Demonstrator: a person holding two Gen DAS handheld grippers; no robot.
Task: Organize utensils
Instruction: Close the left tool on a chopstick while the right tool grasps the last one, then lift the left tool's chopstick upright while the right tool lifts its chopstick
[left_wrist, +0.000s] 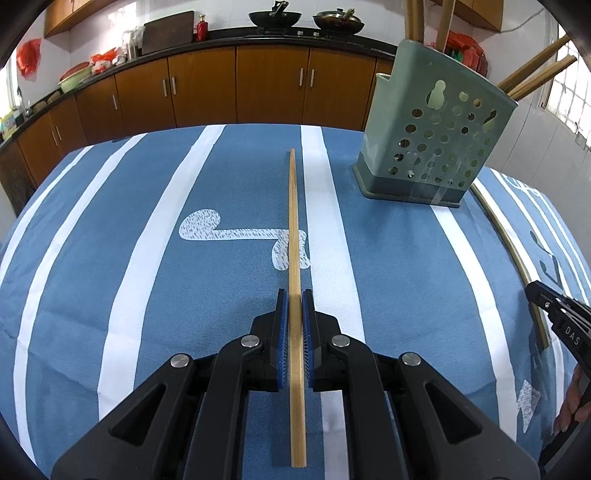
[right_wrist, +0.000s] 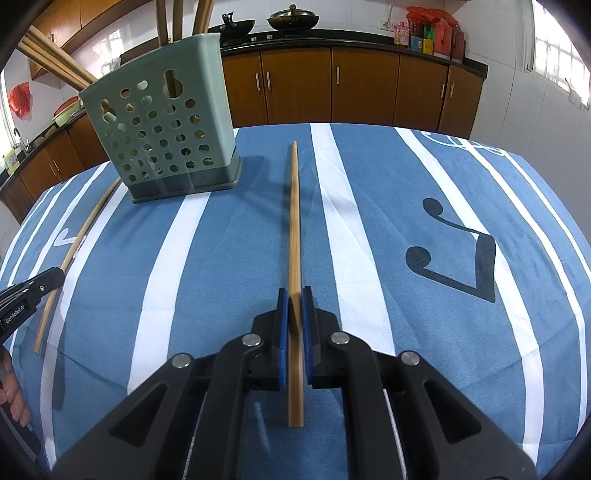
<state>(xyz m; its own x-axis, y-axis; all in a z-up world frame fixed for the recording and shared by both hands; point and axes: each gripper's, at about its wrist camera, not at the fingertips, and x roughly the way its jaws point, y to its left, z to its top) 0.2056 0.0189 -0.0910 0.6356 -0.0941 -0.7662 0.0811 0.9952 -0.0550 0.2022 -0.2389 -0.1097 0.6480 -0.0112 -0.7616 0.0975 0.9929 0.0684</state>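
Each chopstick (left_wrist: 294, 236) (right_wrist: 294, 236) looks light, stiff, smooth and prone to pivot, gripped near its butt end, over the cloth's (left_wrist: 147, 258) near edge: left gripper (left_wrist: 295, 295) and right gripper (right_wrist: 294, 293) jaws pinched narrow on one apiece, holder (left_wrist: 436, 136) toward the far edge.
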